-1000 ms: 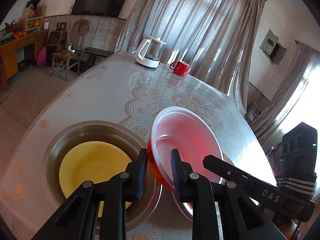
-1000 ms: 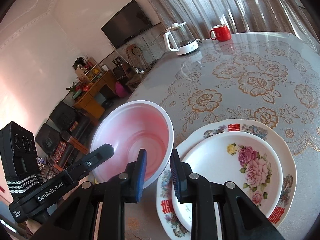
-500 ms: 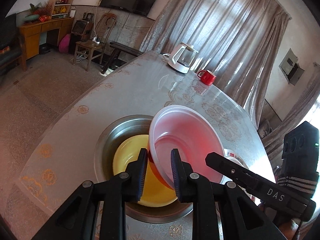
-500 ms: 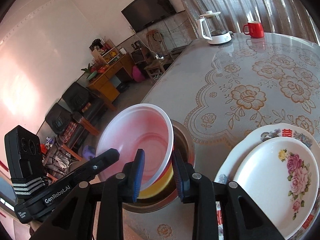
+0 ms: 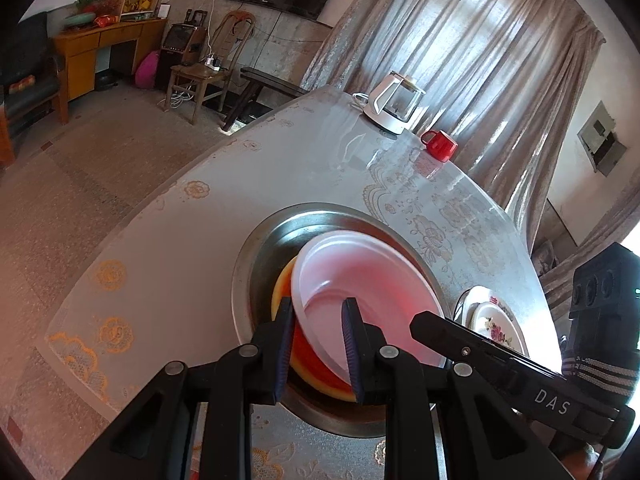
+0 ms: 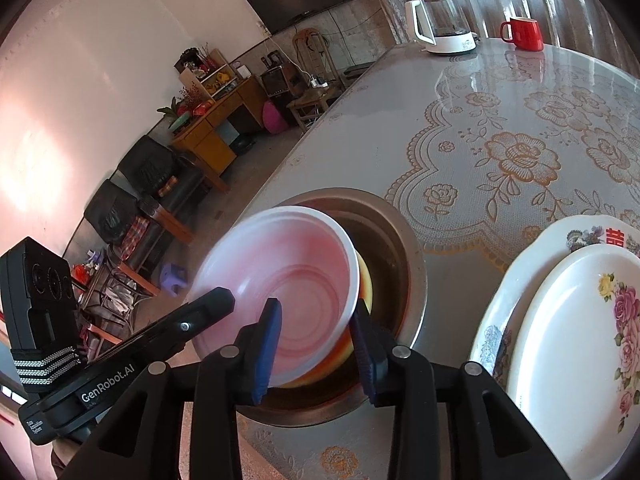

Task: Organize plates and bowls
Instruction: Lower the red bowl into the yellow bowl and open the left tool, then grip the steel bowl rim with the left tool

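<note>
Now | L hand-held gripper (image 5: 316, 346) clamps red bowl (image 5: 360, 292) rim | R hand-held gripper (image 6: 316, 346) just opening, rim between, unpinched

A basin (image 5: 256, 256) sits near the table (image 5: 168, 248) edge, with a bowl (image 5: 360, 280) inside it resting on another dish (image 5: 280, 292). Two stacked plates (image 6: 560, 320) lie just right of the basin. Far across the table stand a kettle (image 5: 394, 104) and, right of it, a mug (image 5: 440, 145).
</note>
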`<action>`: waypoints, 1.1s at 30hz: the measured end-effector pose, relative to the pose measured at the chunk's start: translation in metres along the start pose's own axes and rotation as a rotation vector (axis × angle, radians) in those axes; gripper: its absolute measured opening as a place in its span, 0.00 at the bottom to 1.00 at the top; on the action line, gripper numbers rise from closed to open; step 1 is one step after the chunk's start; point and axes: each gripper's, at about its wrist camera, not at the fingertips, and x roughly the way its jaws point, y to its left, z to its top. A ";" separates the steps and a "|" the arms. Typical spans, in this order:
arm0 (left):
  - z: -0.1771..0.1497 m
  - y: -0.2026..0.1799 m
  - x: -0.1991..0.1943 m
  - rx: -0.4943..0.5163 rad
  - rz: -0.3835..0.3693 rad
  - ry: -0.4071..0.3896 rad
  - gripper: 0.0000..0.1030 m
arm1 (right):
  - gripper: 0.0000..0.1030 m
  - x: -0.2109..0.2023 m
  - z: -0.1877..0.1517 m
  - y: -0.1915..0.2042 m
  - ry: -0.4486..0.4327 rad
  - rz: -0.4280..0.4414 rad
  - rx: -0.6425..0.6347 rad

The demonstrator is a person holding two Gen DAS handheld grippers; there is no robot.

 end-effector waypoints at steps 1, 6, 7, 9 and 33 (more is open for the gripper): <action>-0.001 0.001 0.001 -0.003 0.003 0.002 0.22 | 0.36 0.000 0.000 0.000 0.001 -0.002 0.001; -0.002 0.003 0.003 -0.005 0.016 0.003 0.22 | 0.37 0.002 -0.002 -0.001 0.005 -0.008 0.009; -0.002 0.003 0.003 -0.005 0.014 0.002 0.22 | 0.37 0.002 -0.002 -0.002 0.007 -0.009 0.011; -0.002 0.003 0.002 -0.002 0.017 -0.001 0.22 | 0.37 0.000 -0.003 -0.001 -0.002 -0.015 0.009; -0.008 -0.001 -0.004 0.033 0.042 -0.014 0.27 | 0.41 -0.004 -0.010 0.003 -0.022 -0.031 -0.051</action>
